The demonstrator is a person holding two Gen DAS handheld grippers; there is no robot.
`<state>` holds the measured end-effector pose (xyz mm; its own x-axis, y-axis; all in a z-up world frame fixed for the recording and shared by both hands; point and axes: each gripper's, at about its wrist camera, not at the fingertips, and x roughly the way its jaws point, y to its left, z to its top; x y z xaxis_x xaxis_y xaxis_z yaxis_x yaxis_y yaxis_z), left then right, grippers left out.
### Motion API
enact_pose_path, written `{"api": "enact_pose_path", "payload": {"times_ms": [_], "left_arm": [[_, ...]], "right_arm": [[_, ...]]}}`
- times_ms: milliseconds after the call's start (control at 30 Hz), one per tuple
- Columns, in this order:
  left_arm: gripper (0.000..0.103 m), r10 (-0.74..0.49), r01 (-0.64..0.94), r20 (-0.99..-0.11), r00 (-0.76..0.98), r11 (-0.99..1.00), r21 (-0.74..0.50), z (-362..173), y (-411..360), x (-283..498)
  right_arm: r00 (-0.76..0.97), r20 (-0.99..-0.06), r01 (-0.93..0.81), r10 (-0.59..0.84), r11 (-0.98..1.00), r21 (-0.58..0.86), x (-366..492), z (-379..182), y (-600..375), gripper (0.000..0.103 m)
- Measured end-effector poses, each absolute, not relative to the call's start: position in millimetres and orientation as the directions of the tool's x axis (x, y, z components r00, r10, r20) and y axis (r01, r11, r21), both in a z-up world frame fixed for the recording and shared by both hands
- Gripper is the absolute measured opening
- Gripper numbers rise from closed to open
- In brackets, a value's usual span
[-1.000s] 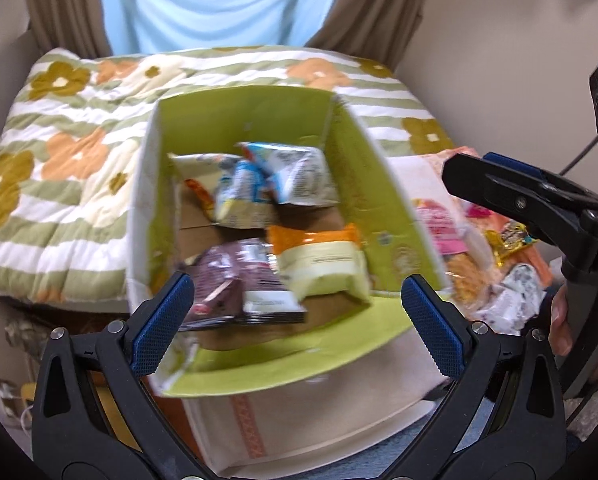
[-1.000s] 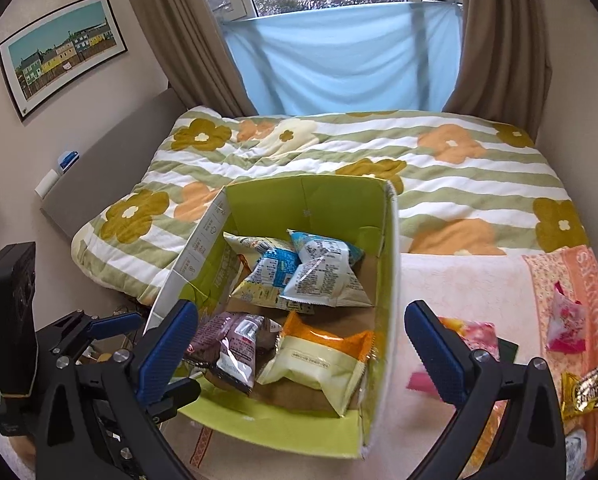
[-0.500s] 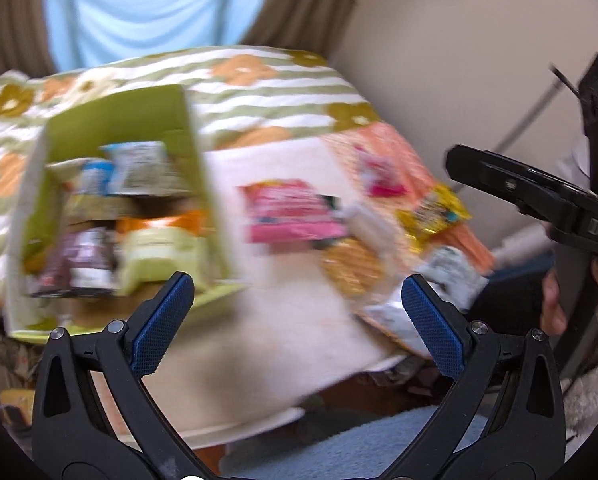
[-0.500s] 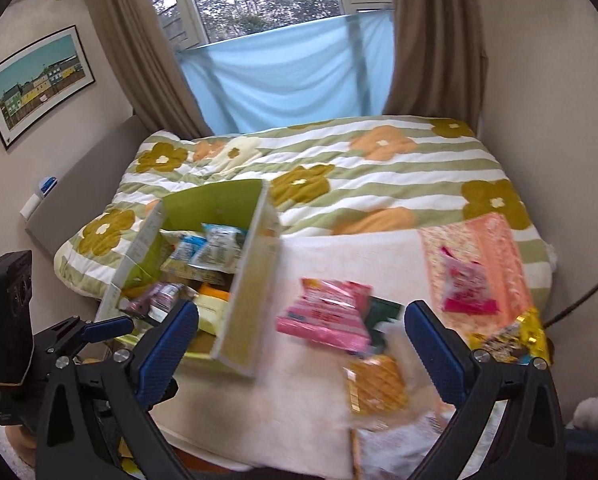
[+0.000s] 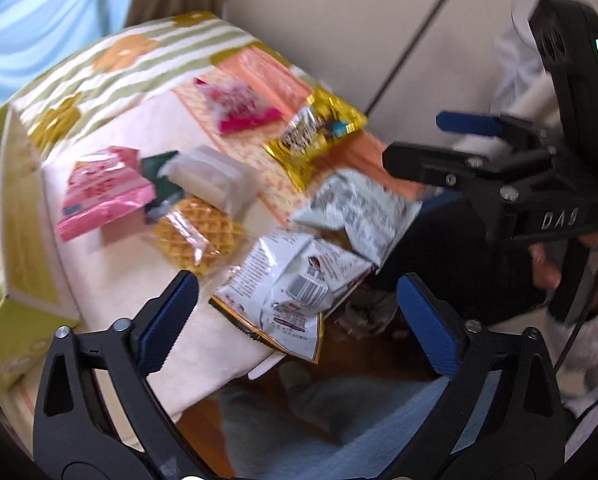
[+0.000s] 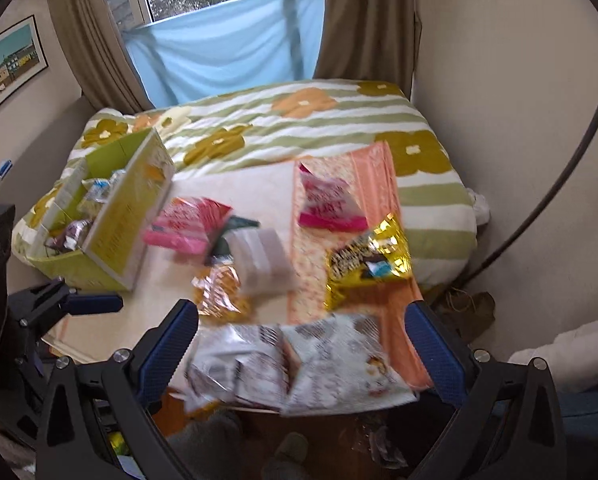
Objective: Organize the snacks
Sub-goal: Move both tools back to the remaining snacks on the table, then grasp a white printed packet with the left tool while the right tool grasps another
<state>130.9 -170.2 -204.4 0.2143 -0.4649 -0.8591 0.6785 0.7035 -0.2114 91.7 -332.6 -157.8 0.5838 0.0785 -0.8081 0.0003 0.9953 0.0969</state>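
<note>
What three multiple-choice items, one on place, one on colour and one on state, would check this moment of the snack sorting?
1. Where does the waffle packet lie?
A. inside the green box
B. on the cream surface, near the pink packet
C. on the floor

2. What colour is the shiny packet on the orange cloth?
A. gold
B. blue
C. green

3. How is the left gripper?
A. shut on a packet
B. open, holding nothing
C. shut on nothing

Key: 1 B, it sits just below the pink packet, outside the green box. 2 A, its foil shows yellow-gold. 3 B, its blue pads stand wide apart and grip no packet.
</note>
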Motion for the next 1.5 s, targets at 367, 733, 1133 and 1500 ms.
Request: {"api": "enact_pose_path", "payload": {"times_ms": [367, 733, 1133, 1500], "left_arm": [[0.089, -0.356, 0.765, -0.93, 0.095, 0.624, -0.161, -258.9, -197.2, 141.8], [0.083, -0.312, 0.837, -0.95, 0.009, 0.522, -0.164, -286.2, -218.8, 153.6], [0.069, -0.308, 0.891, -0.951, -0.038, 0.42, -0.171, -301.2, -228.5, 158.9], [0.061, -0.345, 0.863, -0.936, -0.069, 0.45, -0.23, -295.4, -211.6, 165.4]], "right_arm": [[0.488, -0.866, 0.014, 0.11, 0.991, 0.134, 86.7, -207.1, -357.1, 0.103], [0.385, -0.918, 0.022, 0.095, 0.993, 0.112, 102.7, -242.9, -358.3, 0.103], [0.311, -0.949, 0.043, 0.053, 0.997, 0.07, 117.7, -260.4, -354.4, 0.103], [0.258, -0.965, 0.056, 0.042, 0.997, 0.059, 126.9, -274.4, -350.5, 0.102]]}}
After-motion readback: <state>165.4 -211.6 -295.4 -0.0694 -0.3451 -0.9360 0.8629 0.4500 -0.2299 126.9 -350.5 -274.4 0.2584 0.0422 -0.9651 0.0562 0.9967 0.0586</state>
